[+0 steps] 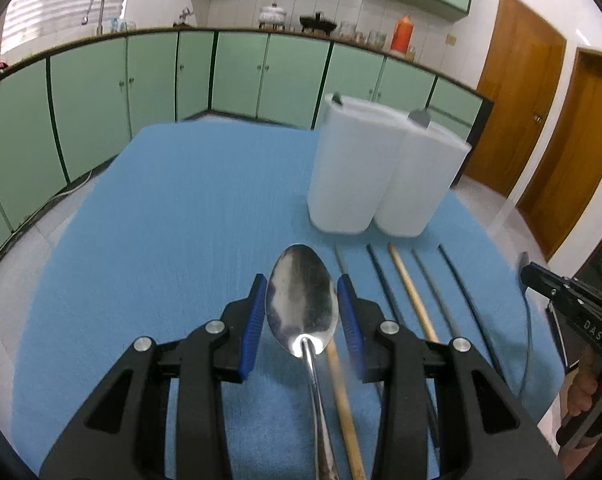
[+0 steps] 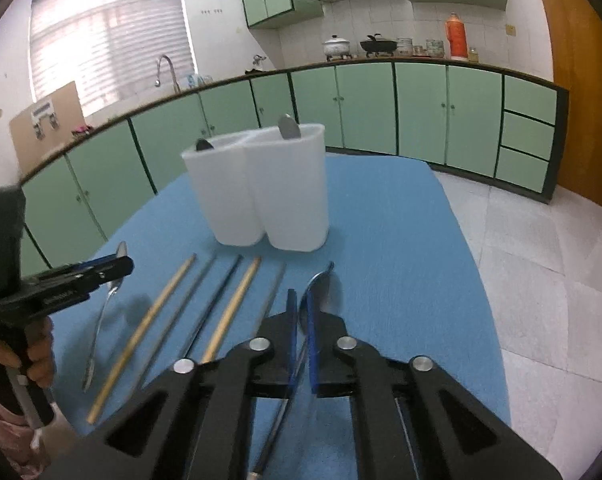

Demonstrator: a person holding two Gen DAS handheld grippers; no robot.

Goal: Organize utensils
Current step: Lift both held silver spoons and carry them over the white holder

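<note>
My left gripper (image 1: 301,314) is open, its blue pads on either side of a steel spoon's bowl (image 1: 301,300) that lies on the blue cloth (image 1: 181,220). Several chopsticks (image 1: 411,292) lie in a row to its right. My right gripper (image 2: 300,342) is shut on a second steel spoon (image 2: 319,280), held on edge just above the cloth. A white two-compartment holder (image 2: 261,188) stands beyond, with a spoon handle poking from each compartment. The holder also shows in the left wrist view (image 1: 377,172).
The table's far and right edges drop to a tiled floor (image 2: 541,260). Green cabinets (image 2: 381,104) and a counter with pots run behind. Wooden doors (image 1: 541,120) stand at right. The left gripper shows in the right view (image 2: 101,270).
</note>
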